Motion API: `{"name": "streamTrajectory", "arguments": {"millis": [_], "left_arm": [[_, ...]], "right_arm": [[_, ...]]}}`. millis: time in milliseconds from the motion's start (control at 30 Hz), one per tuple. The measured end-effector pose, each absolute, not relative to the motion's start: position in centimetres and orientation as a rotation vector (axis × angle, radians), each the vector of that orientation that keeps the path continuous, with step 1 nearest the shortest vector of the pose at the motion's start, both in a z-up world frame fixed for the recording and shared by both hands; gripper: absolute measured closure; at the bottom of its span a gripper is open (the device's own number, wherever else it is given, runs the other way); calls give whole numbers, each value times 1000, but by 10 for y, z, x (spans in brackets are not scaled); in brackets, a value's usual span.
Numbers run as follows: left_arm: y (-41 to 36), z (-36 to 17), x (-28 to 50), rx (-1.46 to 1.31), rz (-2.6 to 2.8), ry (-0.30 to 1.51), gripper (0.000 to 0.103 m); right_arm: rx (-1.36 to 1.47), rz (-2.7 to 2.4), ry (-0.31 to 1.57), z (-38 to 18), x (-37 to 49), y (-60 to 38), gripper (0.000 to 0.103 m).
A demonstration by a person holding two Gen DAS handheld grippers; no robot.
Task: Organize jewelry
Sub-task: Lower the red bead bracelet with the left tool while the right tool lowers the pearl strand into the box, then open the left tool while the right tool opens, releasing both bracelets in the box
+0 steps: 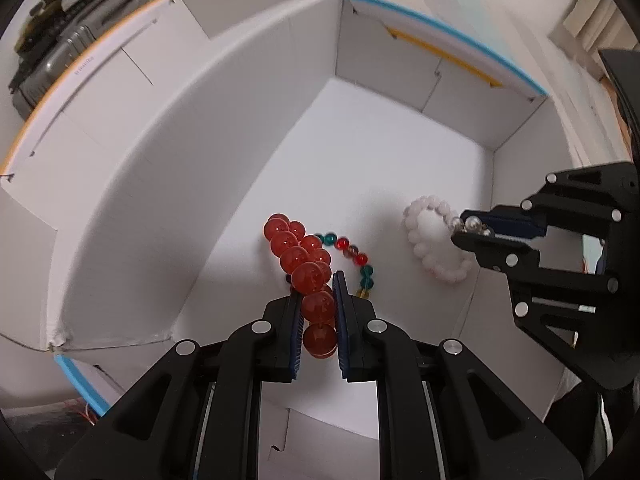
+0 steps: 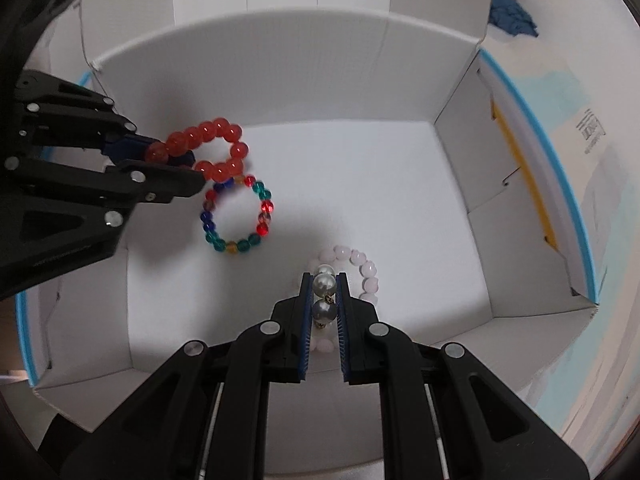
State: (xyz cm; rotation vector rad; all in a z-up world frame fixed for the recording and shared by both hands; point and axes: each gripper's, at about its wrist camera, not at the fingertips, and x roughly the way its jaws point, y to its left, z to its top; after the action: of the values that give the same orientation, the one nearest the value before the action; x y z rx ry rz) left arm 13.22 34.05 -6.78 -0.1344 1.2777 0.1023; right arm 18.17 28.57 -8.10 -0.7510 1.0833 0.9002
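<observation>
Pinching a red bracelet [image 1: 306, 264], the left gripper [image 1: 318, 312] hangs inside the box [image 1: 160, 168]; right gripper [image 2: 324, 308] clamps pearls [image 2: 324, 284] above the pink bracelet [image 2: 366, 270] (probably lowering both for storage).

**White box and the beads on its floor**

An open white cardboard box [image 2: 280, 92] with raised flaps carries everything. On its pale floor lies a multicoloured bead bracelet [image 2: 238, 216], flat and round, toward the left. A pale pink bead bracelet [image 2: 366, 270] sits to its right, well apart from it. Whether the pink one lies fully flat cannot be told.
</observation>
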Motion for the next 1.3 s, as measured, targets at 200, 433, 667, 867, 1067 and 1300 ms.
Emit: {"name": "streamTrajectory", "arguments": {"millis": [200,433,667,867,1067,1300], "left_arm": [[341,-82,136,-135,79,1353,90],[341,-94,144,-128,67,1453,90],[346,-90,141,-92,130,1433,87],[351,-80,134,-94,167,1371,61],[350,-63,131,-105,222,1305,36],[341,-38,130,-127,260,1211,12]], "right_arm": [[-811,900,1149,-96,186,292,93],[-847,871,1238,-101,193,302,93],[-832,856,1207,-99,192,301,76],[-791,870,1146,-83,187,296,50],[-761,869,1092,-65,175,290,41],[-735,873,1032,-40,170,272,26]]}}
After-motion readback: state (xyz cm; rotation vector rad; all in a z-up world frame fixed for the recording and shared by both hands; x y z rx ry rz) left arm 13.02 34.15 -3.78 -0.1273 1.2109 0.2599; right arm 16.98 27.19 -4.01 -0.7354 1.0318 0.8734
